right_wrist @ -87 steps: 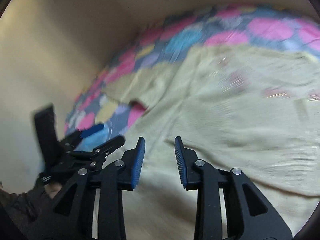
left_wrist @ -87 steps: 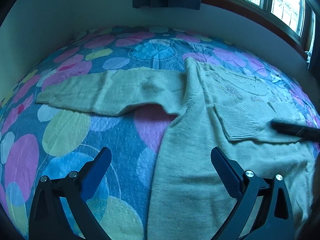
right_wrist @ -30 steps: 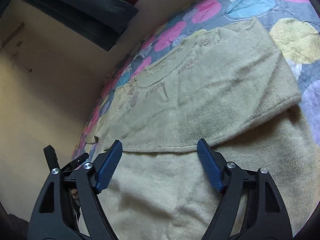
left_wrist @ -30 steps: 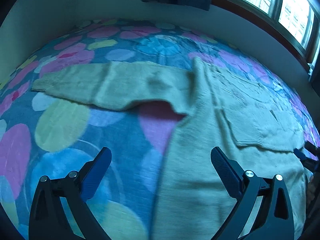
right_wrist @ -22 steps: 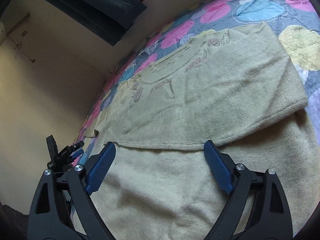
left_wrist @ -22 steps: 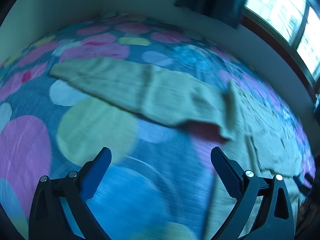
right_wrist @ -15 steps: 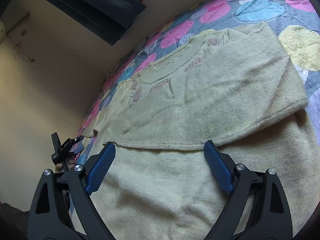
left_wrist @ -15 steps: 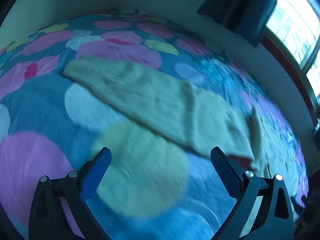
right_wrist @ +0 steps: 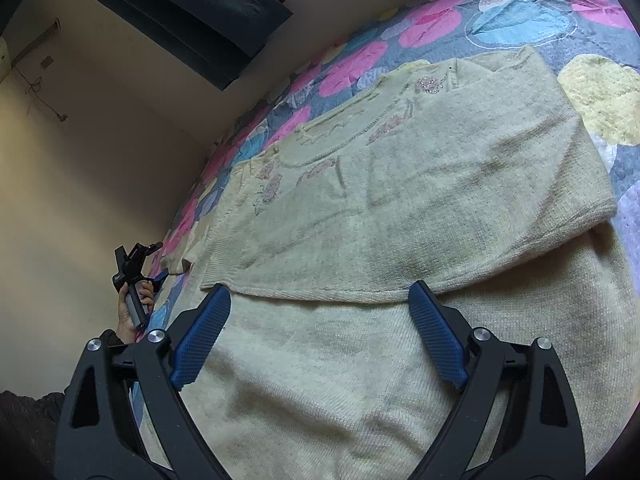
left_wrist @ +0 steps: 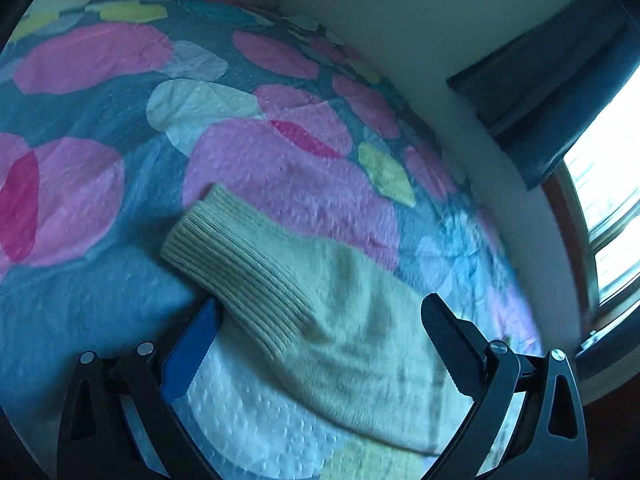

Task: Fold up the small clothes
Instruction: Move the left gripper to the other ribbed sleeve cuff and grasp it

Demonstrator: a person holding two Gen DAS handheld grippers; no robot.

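A pale yellow knit sweater (right_wrist: 400, 208) lies flat on the bed, its right sleeve folded across the chest. In the left wrist view its left sleeve (left_wrist: 328, 312) stretches out, ending in a ribbed cuff (left_wrist: 224, 248). My left gripper (left_wrist: 320, 336) is open, low over the sleeve just behind the cuff, jaws either side of it. It also shows small in the right wrist view (right_wrist: 138, 264), at the sleeve's end. My right gripper (right_wrist: 320, 332) is open and empty above the sweater's body, below the folded sleeve's edge.
The bed carries a quilt (left_wrist: 100, 184) of pink, blue and yellow spots. Walls (right_wrist: 100, 140) border the bed on the far sides. A dark curtain (left_wrist: 560, 80) and a window (left_wrist: 608, 200) are at the far right of the left wrist view.
My left gripper has swung left along the outstretched sleeve and come down close at its cuff. My right gripper has stayed almost still over the sweater's body.
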